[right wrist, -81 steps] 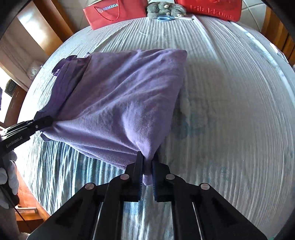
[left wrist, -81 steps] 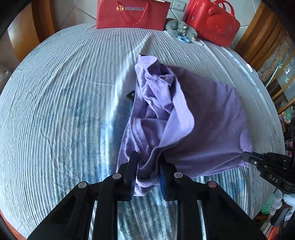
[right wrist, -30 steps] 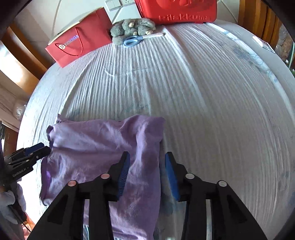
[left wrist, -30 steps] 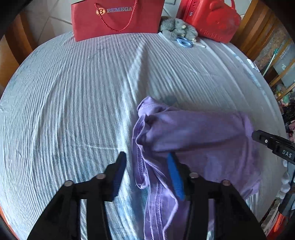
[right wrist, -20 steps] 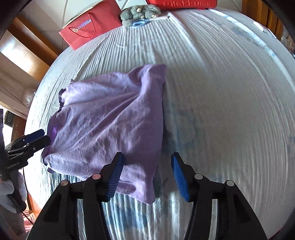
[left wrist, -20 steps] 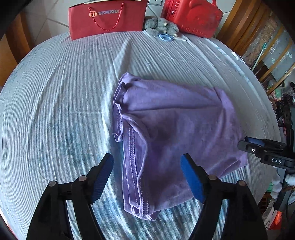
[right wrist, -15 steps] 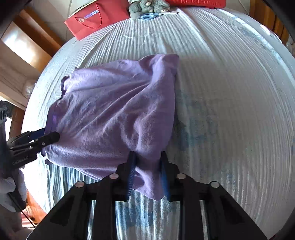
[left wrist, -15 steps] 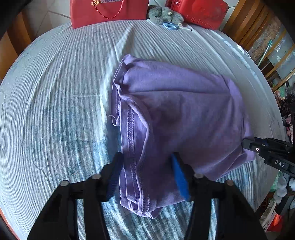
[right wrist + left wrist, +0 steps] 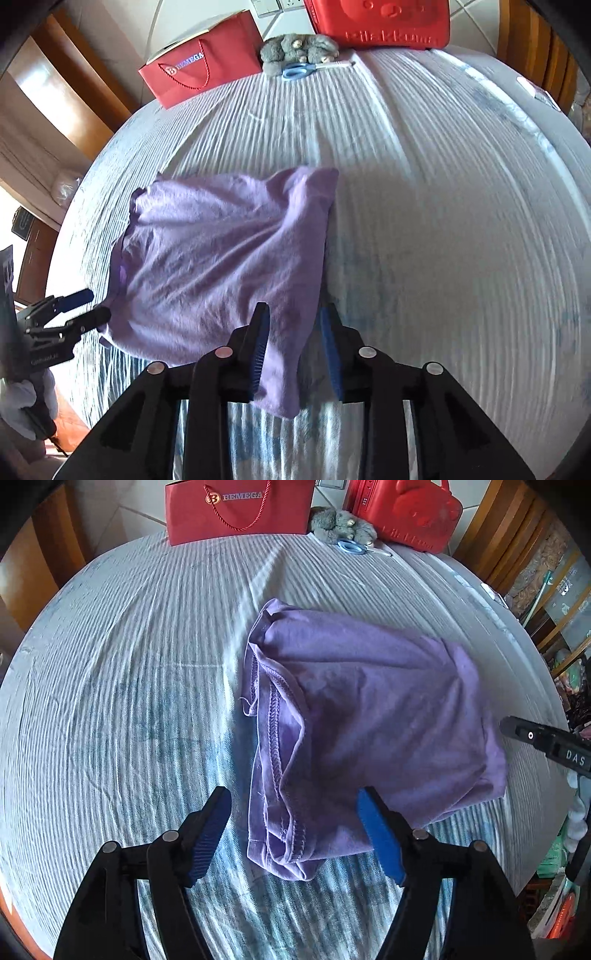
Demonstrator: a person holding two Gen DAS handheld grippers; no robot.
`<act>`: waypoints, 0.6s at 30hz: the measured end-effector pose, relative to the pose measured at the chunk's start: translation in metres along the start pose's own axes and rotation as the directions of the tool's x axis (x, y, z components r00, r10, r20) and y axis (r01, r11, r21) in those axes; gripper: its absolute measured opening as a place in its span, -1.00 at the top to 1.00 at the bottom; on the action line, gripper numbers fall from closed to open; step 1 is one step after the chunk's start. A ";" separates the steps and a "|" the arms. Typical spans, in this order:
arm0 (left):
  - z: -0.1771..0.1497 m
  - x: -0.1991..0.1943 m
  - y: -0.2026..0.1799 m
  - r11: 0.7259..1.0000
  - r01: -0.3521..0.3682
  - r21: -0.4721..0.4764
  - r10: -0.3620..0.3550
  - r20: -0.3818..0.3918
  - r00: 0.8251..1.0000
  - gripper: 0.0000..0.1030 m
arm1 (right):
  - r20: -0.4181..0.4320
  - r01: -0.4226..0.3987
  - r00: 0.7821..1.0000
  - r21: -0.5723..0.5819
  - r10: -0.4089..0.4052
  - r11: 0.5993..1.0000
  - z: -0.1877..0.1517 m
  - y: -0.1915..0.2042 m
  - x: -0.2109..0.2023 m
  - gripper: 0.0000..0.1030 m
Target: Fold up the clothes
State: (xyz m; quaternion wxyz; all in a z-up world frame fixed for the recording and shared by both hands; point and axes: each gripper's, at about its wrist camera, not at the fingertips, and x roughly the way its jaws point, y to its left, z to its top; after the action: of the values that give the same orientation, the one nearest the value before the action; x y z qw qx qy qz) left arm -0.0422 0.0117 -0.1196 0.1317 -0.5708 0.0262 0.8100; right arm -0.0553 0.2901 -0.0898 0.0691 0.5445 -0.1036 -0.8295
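A purple garment (image 9: 362,716) lies folded in a loose bundle on the striped blue-white cloth (image 9: 129,701), its stitched hems stacked at its left side. My left gripper (image 9: 295,827) is open, its blue pads either side of the near left corner, a little above it. In the right wrist view the garment (image 9: 221,266) lies left of centre. My right gripper (image 9: 295,350) is open over the near right corner, with cloth between the pads but not pinched. The right gripper also shows in the left wrist view (image 9: 546,742), and the left gripper in the right wrist view (image 9: 77,310).
A red paper bag (image 9: 236,509), a grey plush toy (image 9: 343,524), blue scissors (image 9: 351,547) and a red case (image 9: 402,513) stand along the far edge. Wooden furniture (image 9: 513,535) rises at the right. The near table edge (image 9: 14,919) runs close below both grippers.
Half a second ago both grippers were nearly closed on the garment's near corners. Now both have opened, the left one wide, and the garment rests on the cloth.
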 end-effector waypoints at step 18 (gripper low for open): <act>0.004 0.033 -0.014 0.997 -0.064 -0.045 0.062 -0.042 0.997 -0.45 | -0.060 0.008 0.998 -0.123 -0.016 0.992 0.075 0.005 0.059 -0.07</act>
State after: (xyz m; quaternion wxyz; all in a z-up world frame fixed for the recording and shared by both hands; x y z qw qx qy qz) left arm -0.0533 0.0323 -0.1475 0.0922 -0.5888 0.0282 0.8025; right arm -0.1479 0.2795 -0.1124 0.1005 0.5646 -0.0470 -0.8178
